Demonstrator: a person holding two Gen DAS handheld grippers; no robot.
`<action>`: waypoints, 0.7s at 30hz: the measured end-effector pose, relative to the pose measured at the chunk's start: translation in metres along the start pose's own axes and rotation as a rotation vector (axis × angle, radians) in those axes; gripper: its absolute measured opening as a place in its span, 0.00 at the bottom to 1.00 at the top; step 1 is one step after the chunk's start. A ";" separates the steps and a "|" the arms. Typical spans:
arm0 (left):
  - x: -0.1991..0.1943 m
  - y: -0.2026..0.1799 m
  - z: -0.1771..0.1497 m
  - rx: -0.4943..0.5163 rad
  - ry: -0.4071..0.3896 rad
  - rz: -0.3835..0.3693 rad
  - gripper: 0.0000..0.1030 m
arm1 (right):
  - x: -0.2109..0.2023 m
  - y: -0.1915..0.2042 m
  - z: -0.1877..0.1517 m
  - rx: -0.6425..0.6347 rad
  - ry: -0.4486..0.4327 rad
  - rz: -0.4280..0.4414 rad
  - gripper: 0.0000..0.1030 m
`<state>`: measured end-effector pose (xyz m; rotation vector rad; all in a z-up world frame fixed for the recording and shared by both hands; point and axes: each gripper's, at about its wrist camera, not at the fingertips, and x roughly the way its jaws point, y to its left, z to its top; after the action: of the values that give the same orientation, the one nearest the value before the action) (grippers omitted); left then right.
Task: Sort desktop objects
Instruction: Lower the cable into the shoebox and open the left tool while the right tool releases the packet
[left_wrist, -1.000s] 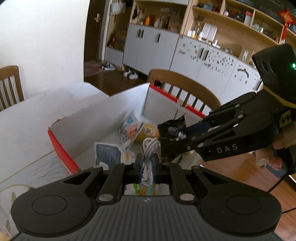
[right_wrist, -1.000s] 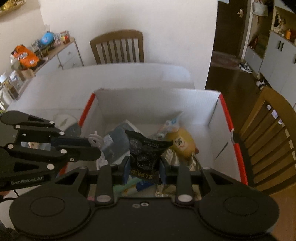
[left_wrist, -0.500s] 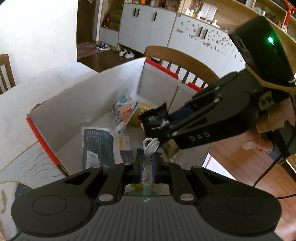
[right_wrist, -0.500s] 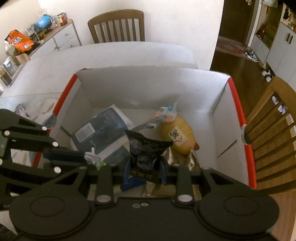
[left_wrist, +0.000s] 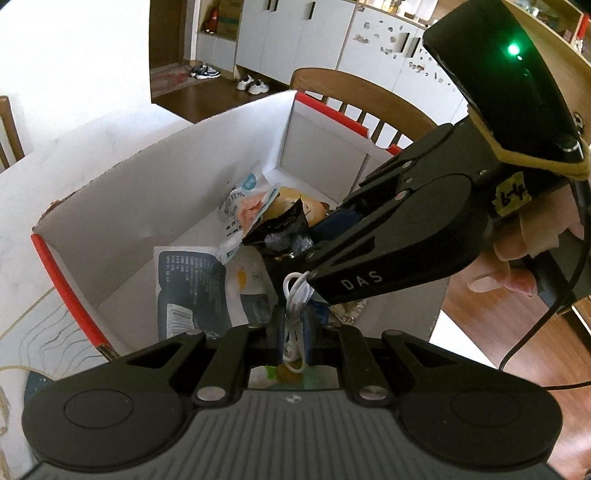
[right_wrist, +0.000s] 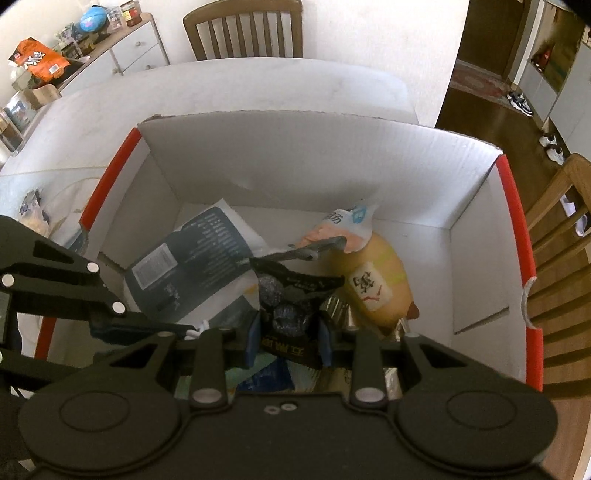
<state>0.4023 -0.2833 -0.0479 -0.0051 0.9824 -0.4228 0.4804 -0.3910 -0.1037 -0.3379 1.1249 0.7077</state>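
A white cardboard box (right_wrist: 303, 158) with red edges stands on the table, holding several packets. My left gripper (left_wrist: 293, 325) is shut on a coiled white cable (left_wrist: 295, 295), held above the box's near side. My right gripper (right_wrist: 288, 332) is shut on a black snack packet (right_wrist: 288, 295), hanging over the box's middle. In the left wrist view the right gripper (left_wrist: 317, 236) reaches in from the right with the black packet (left_wrist: 280, 229) at its tip. In the right wrist view the left gripper's fingertips (right_wrist: 192, 330) show at the left with the cable's end.
Inside the box lie a dark blue and white packet (right_wrist: 192, 266), a yellow packet (right_wrist: 380, 284), a pink and white pouch (right_wrist: 347, 221) and foil wrappers. Wooden chairs (right_wrist: 243, 29) stand around the table (right_wrist: 258, 85). A person's hand (left_wrist: 535, 240) grips the right tool.
Both grippers have sunk and tipped further down over the box, each still holding its item. The box interior fills more of both views.
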 end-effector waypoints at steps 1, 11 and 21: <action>0.001 0.001 0.000 -0.007 0.003 0.001 0.08 | 0.001 -0.001 0.000 0.004 0.000 0.001 0.30; 0.007 0.006 -0.002 -0.039 0.026 -0.015 0.09 | 0.009 -0.001 0.003 0.036 0.006 -0.016 0.33; 0.000 0.006 -0.005 -0.051 0.012 -0.011 0.09 | -0.004 -0.007 0.003 0.052 -0.012 -0.024 0.43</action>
<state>0.4007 -0.2771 -0.0520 -0.0543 1.0055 -0.4081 0.4859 -0.3957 -0.0990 -0.3022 1.1242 0.6577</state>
